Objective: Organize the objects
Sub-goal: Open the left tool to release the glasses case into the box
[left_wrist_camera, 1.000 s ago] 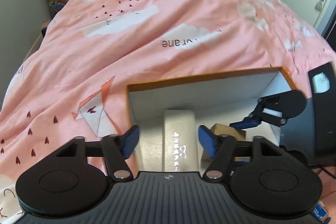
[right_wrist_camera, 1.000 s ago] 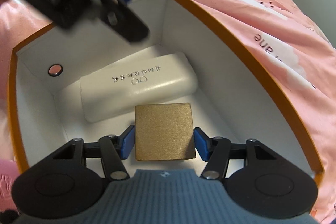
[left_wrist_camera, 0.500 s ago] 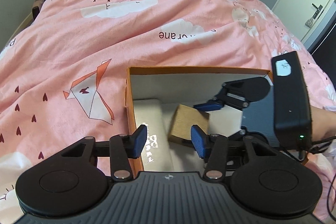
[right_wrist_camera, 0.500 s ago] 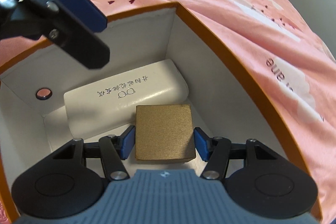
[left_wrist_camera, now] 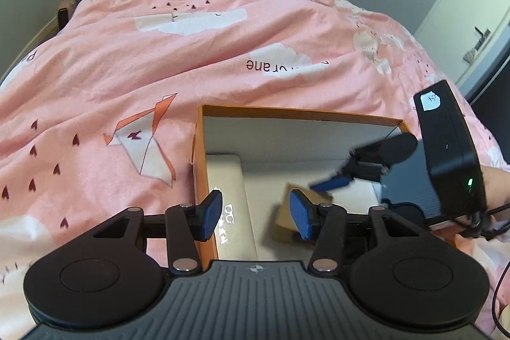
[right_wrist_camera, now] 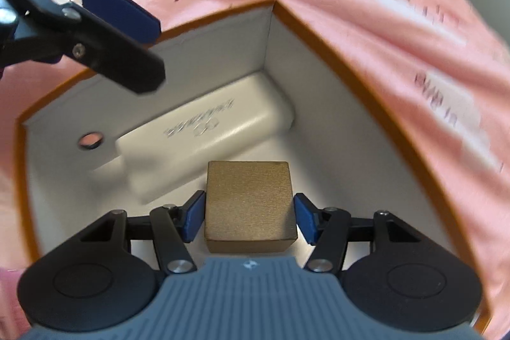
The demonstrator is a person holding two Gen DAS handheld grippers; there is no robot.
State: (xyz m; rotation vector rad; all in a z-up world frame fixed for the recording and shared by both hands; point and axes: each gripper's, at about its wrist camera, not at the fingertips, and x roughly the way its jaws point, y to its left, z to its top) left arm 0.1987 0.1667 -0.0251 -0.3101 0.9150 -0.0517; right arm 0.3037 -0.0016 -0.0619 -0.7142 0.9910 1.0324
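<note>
- Box (right_wrist_camera: 334, 59): orange rim, white inside, open top, on pink duvet (left_wrist_camera: 159, 53).
- Case (right_wrist_camera: 204, 133): white, long, lies flat along the far wall of the box in the right view, at 11 o'clock from the cube.
- Cube (right_wrist_camera: 250, 206): gold-brown, inside the box, near its floor and just beside the case; whether it rests on the floor cannot be told.
- Right gripper (right_wrist_camera: 250, 220): pads flank the cube's two sides, slim gaps showing; grip appears loose or just releasing.
- Left gripper (left_wrist_camera: 256, 215): jaws wide, holding nothing, above the box's near-left corner, one finger outside the wall.
- Step in hand, by judgement: seating the cube in the box.
- Method advised: set it flat, open jaws evenly, withdraw straight toward 6 o'clock; avoid tipping the cube or nudging the case.
</note>
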